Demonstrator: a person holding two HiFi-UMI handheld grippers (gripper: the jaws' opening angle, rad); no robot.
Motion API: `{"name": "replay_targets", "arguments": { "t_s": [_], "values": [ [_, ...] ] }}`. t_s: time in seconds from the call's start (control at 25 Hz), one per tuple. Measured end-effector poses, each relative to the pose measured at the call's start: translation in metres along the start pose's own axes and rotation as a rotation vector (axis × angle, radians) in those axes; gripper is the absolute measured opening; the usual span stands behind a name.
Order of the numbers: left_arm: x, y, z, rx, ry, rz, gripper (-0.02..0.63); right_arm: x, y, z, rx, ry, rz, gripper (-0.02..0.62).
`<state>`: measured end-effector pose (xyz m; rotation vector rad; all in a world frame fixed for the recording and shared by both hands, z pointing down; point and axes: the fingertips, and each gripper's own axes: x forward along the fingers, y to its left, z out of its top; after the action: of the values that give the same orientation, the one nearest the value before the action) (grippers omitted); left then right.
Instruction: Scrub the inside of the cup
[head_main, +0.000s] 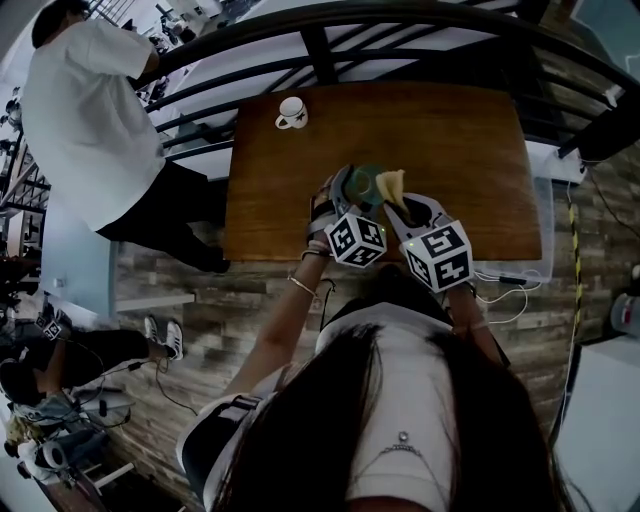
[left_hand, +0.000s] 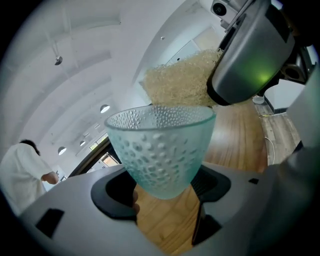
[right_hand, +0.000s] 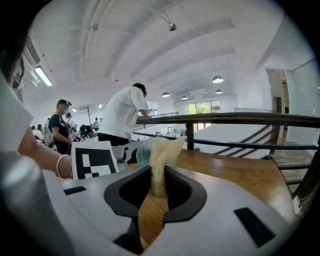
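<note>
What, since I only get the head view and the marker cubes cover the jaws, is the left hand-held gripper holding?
Observer: The left hand-held gripper is shut on a pale green dimpled glass cup, low on its wall.
Operator: And the right one?
Observer: The right hand-held gripper pinches a thin yellowish scrub pad by its near end.
Operator: Is the pad in the cup?
Observer: The left gripper view shows it at the far rim; whether it dips inside, I cannot tell.
</note>
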<state>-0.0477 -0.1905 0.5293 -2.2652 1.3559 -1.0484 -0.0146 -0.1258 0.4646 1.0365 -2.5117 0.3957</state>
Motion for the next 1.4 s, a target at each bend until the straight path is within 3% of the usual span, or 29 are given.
{"name": "replay_targets", "arguments": {
  "t_s": [0.36, 1.16, 1.4],
  "values": [
    [-0.005, 0.006, 0.004, 0.149, -0.030, 0.048, 0.342, 0.004, 0.012, 0.000, -0.013, 0.053, 0.048, 0.089],
    [-0.010, 0.016, 0.026, 0.391, -0.096, 0.130, 0.341, 0.006, 0.020, -0.001, 0.003, 0.172, 0.111, 0.089],
    [-0.009, 0.004, 0.037, 0.429, -0.122, 0.135, 0.341, -0.002, 0.016, -0.006, 0.036, 0.195, 0.135, 0.089]
  ]
}}
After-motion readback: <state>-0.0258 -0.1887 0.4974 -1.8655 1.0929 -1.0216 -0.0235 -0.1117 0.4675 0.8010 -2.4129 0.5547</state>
